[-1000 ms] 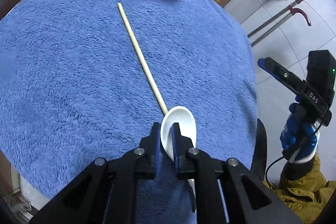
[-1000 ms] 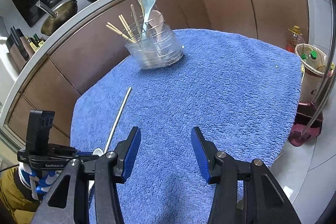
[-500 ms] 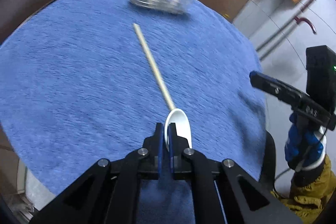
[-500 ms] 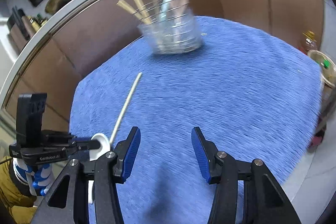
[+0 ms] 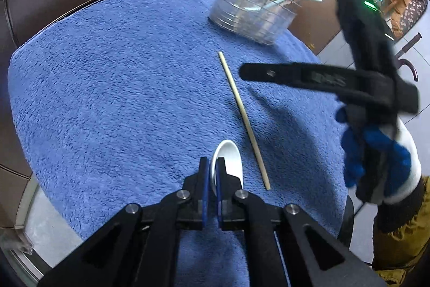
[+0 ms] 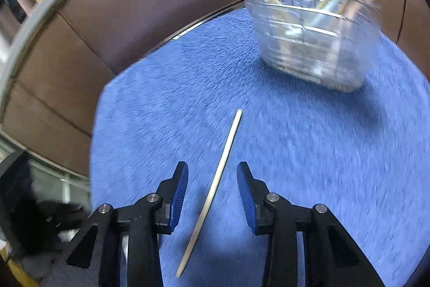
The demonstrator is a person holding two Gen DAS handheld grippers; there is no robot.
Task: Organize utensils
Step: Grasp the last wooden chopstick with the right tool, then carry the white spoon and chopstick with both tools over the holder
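Note:
My left gripper [image 5: 212, 166] is shut on a white ceramic spoon [image 5: 231, 158] and holds it above the blue towel [image 5: 121, 85]. A single wooden chopstick [image 5: 242, 114] lies on the towel just right of the spoon. My right gripper [image 6: 212, 179] is open and hovers over that chopstick [image 6: 215, 187], one finger on each side. It also shows in the left wrist view [image 5: 349, 82], at the right. A clear utensil holder [image 5: 255, 15] with chopsticks and spoons stands at the far side; it also shows in the right wrist view [image 6: 311, 45].
Brown cabinet fronts [image 6: 134, 18] curve round behind the table. The towel's edge [image 5: 48, 195] drops to the floor at the near left. Tiled floor and canes [image 5: 408, 55] lie off to the right.
My left gripper has lifted the spoon off the chopstick's end and shifted left. My right gripper has swung in over the chopstick and now straddles it.

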